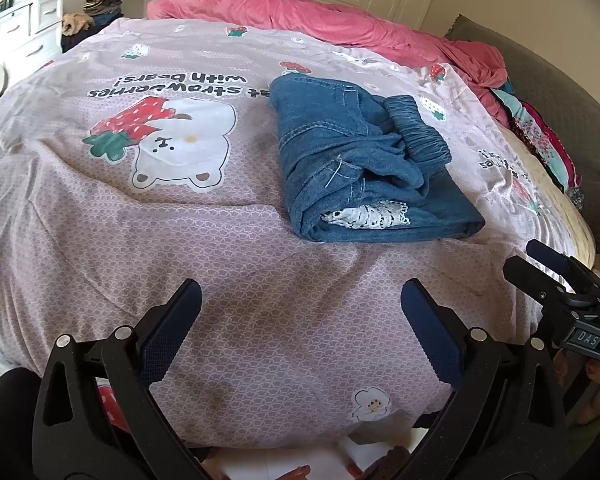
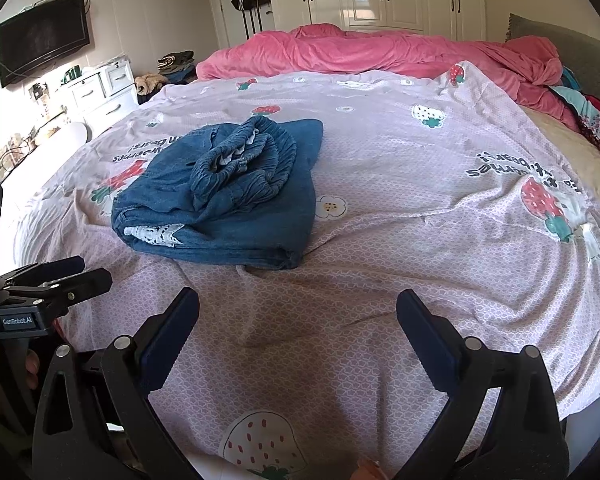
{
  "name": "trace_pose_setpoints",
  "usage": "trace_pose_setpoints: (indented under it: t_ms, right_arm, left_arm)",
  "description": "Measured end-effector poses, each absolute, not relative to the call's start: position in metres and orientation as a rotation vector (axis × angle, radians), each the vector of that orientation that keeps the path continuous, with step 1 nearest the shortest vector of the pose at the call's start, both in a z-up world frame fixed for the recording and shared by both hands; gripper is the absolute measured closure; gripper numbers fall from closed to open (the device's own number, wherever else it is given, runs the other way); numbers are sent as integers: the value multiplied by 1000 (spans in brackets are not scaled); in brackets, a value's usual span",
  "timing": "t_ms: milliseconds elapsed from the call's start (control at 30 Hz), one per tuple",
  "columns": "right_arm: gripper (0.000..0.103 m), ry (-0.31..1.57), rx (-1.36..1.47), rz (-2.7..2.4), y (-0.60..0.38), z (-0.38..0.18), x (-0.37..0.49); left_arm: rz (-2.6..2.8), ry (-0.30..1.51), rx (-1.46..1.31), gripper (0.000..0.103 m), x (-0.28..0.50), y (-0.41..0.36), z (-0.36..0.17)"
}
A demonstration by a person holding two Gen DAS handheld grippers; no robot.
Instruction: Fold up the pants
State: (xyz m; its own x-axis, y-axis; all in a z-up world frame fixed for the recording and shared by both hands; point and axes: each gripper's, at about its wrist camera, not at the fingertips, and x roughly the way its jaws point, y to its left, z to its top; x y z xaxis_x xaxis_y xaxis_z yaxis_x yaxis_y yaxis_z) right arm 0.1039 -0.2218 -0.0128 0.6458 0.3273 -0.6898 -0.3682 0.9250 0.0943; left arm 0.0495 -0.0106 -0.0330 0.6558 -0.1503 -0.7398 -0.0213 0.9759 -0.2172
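Wrist views: both claws wide, empty.

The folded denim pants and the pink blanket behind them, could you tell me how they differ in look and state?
The denim pants are blue, with white lace showing at the near edge; the pink blanket is plain pink. The denim pants lie folded in a compact bundle, while the pink blanket lies rumpled across the far side. The pants look much smaller than the blanket. Both rest on the strawberry-print sheet.
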Motion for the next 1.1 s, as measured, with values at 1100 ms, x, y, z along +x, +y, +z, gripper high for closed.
trace_pose_setpoints:
  t_ms: [1100]
  right_arm:
    - [4,780,-55,385,-221,-14,100]
  left_arm:
    - [-63,856,-219,9,47,-12,-30]
